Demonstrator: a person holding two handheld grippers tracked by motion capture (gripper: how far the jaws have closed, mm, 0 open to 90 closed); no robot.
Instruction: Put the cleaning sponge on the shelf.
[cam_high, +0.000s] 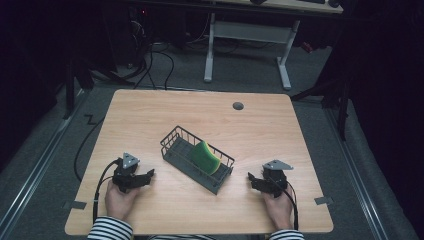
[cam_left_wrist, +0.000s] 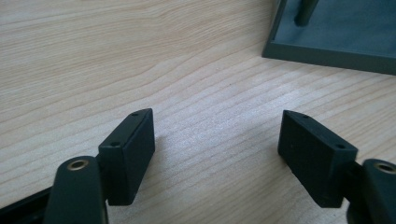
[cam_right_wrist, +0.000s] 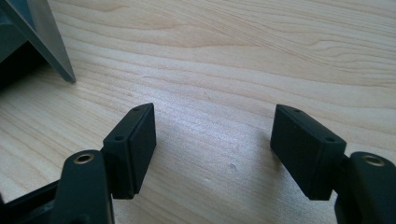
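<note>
Both tongs, left gripper (cam_high: 150, 174) and right gripper (cam_high: 251, 178), spread and empty; the sponge (cam_high: 206, 157) at twelve o'clock in the basket (cam_high: 172, 136) looks light and squashy, so pinch its raised top edge

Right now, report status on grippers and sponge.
Left hand-held gripper open, empty. Right hand-held gripper open, empty. Sponge on edge in basket. Nothing between.

Matt wood-grain table (cam_high: 150, 115), dark wire basket (cam_high: 175, 141), spongy green sponge (cam_high: 206, 156).
</note>
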